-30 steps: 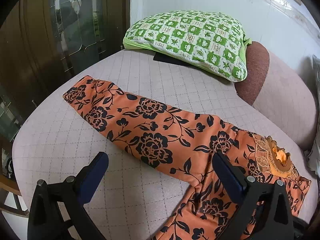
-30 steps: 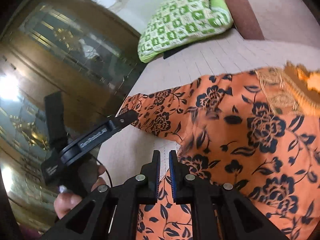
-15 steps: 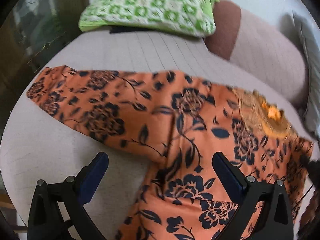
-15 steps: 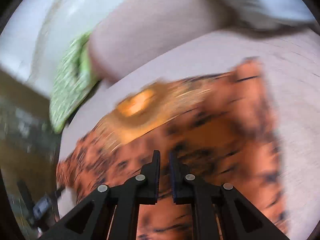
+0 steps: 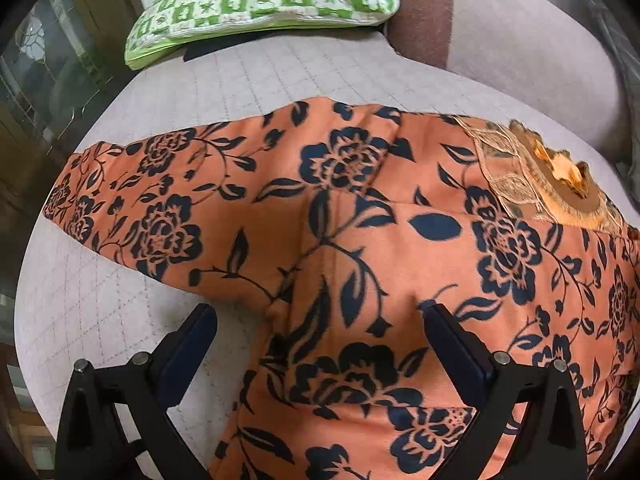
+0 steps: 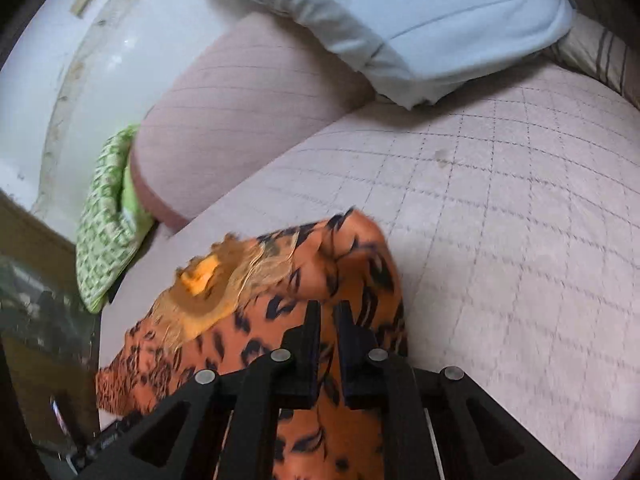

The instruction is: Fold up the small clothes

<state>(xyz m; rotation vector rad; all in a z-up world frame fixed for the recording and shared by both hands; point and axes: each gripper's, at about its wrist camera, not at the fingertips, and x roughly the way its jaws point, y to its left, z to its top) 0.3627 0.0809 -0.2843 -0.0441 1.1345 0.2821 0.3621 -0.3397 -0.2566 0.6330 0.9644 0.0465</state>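
Both grippers have travelled across the garment since the earlier frames: the left view, which took in the whole long sleeve from a distance, now sits low over the sleeve's root, and the right view has swung from the left part of the cloth to its right shoulder. The orange floral garment lies spread flat on the quilted pink bed, its left sleeve stretched out to the left and its embroidered neckline towards the far right, an arrangement that leaves every edge easy to reach for folding.

The left gripper hangs over the place where sleeve meets body, its fingers spread wide with nothing between them, probably readied to take the underarm edge. The right gripper is above the garment's right side, just near of the neckline; its fingers stand nearly closed with only a thin gap. Whether any cloth is caught in that gap cannot be told, since the fabric there is blurred, though the right shoulder looks rumpled.

Farther out, a green checked pillow rests at the far left of the bed, a pink bolster runs along the far edge, and a pale blue pillow lies at the far right.
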